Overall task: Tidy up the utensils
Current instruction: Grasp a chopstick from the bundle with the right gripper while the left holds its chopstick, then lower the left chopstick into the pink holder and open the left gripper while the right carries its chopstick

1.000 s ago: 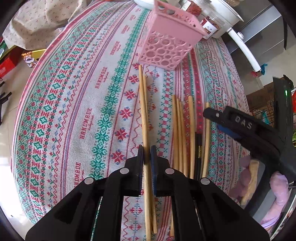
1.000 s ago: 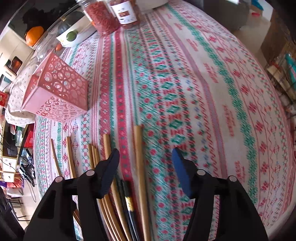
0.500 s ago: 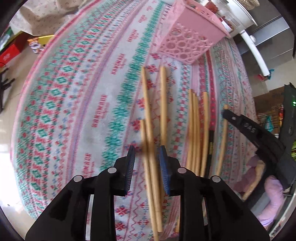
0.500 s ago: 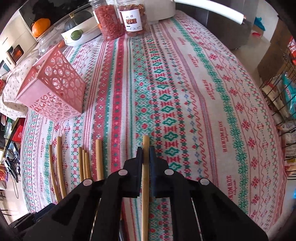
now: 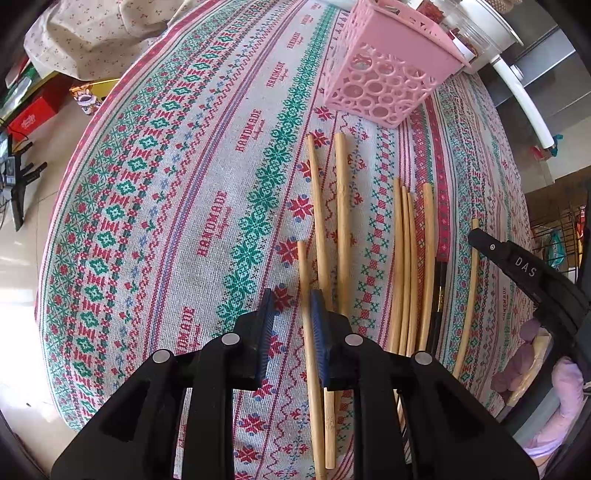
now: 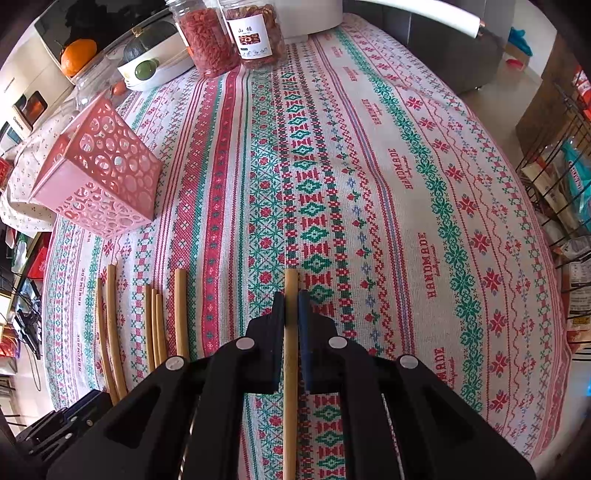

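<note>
Several wooden chopsticks (image 5: 402,258) lie side by side on the patterned tablecloth (image 5: 184,184), with a dark pair (image 5: 439,291) among them. A pink perforated basket (image 5: 384,77) lies tipped over beyond them; it also shows in the right wrist view (image 6: 99,177). My left gripper (image 5: 290,306) is open; one chopstick (image 5: 308,314) lies loose between its fingers against the right pad. My right gripper (image 6: 291,306) is shut on a wooden chopstick (image 6: 290,288) to the right of the row (image 6: 155,325).
Two jars (image 6: 232,33) of dried food, a white bowl (image 6: 151,70) and an orange (image 6: 77,55) stand at the far table edge. A wire rack (image 6: 554,147) stands off the table's right side. A floral cloth (image 5: 92,33) lies beyond the table's left side.
My left gripper has opened and let go of its chopsticks, which now lie on the cloth. My right gripper has closed on a single chopstick and keeps hold of it.
</note>
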Tool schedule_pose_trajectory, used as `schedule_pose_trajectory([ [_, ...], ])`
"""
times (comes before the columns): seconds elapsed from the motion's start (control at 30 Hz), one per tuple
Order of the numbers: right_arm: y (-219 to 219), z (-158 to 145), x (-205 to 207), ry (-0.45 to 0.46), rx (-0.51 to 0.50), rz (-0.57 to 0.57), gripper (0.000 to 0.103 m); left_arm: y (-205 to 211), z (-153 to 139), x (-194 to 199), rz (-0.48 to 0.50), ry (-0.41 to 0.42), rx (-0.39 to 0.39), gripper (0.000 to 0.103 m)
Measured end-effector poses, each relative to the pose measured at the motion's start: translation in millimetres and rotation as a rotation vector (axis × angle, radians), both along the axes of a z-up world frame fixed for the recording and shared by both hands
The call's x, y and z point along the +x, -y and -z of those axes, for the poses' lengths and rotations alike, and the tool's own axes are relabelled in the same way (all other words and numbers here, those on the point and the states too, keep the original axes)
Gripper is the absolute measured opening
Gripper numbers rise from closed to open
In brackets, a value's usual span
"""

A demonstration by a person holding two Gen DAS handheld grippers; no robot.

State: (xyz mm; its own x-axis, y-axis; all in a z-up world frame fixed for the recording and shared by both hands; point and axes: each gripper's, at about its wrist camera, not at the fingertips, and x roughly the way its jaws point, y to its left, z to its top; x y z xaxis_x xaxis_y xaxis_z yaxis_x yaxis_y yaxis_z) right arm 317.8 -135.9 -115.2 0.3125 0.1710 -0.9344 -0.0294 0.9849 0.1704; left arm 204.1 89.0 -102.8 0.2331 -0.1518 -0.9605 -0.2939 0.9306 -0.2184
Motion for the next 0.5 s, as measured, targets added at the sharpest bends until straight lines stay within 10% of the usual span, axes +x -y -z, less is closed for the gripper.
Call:
schedule_pose_trajectory([
  [0.23,-22,-1,-4,0.043,-0.077,-0.059,0.027,60,9,19,0.116,0.032,0.22,0.014],
  [0.5,-7,-4,-2,0.055,0.034,-0.036,0.008,24,10,19,0.01,0.147,0.02,0.004],
])
